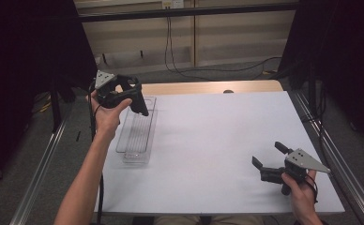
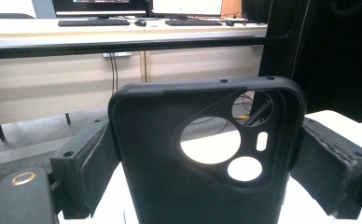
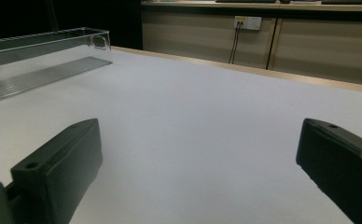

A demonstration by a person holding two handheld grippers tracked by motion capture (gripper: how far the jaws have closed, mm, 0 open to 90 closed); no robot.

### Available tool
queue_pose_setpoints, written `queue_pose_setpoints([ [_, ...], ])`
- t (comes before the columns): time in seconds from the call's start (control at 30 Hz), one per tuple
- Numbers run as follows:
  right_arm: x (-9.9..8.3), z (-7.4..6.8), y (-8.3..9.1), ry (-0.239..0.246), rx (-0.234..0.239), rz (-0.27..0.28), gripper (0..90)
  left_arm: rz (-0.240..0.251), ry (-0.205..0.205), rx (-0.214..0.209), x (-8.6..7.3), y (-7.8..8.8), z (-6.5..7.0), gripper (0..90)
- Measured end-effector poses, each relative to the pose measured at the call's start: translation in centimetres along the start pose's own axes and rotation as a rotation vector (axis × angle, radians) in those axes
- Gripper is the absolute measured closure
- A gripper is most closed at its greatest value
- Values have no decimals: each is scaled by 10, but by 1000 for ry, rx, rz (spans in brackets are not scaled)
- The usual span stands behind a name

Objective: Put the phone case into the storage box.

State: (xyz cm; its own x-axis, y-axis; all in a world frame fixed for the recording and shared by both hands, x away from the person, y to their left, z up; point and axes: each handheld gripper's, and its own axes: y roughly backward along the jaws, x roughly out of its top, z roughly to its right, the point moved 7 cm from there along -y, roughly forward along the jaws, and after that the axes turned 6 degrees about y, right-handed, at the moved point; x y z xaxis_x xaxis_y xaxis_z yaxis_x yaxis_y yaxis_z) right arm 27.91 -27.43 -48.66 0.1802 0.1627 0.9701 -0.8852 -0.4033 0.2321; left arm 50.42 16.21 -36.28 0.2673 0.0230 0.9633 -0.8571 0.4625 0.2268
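My left gripper [image 1: 132, 96] is up in the upper left of the high view, lifted off the table. It is squeezing a black phone case [image 1: 139, 102]. In the left gripper view the phone case [image 2: 207, 154] stands big in the middle of the picture, upright, with my two jaws pressing on its left and right sides. The case has holes cut near its top right part: one big round hole, one smaller round hole, a little slot and one more hole at the corner. I can see light through them.

Just under the case in the high view lies a clear plastic tray [image 1: 138, 133], on the left part of the white table [image 1: 217, 140]. The case hangs above the far end of the tray, and I cannot tell if it touches it. In the right gripper view the clear tray [image 3: 44, 51] sits in the upper left of the picture.

My right gripper [image 1: 269, 157] is at the lower right of the high view, low near the table, well apart from the tray. Its jaws are wide apart and hold nothing. In the right gripper view one jaw is at the lower left and one at the lower right, with bare white table between them.
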Motion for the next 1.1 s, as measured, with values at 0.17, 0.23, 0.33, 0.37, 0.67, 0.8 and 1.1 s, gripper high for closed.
queue_pose_setpoints([
  [0.17,0,0,0,1,0,0,0,7,11,8,-3,-8,-3,135],
  [0.23,0,0,0,3,0,1,1,-5,6,9,-5,-10,-5,135],
  [0.33,0,0,0,2,3,1,1,-3,3,12,-8,-14,-6,135],
  [0.37,0,0,0,1,2,-1,1,0,9,4,-9,-16,-5,135],
  [0.67,-1,0,0,-3,4,-3,1,-5,-29,27,-13,-26,-6,134],
  [0.8,-1,0,-1,3,3,-3,1,-4,-26,28,-15,-29,-7,134],
  [1.1,-1,0,0,0,6,-6,1,-2,-41,25,-19,-39,-11,134],
])
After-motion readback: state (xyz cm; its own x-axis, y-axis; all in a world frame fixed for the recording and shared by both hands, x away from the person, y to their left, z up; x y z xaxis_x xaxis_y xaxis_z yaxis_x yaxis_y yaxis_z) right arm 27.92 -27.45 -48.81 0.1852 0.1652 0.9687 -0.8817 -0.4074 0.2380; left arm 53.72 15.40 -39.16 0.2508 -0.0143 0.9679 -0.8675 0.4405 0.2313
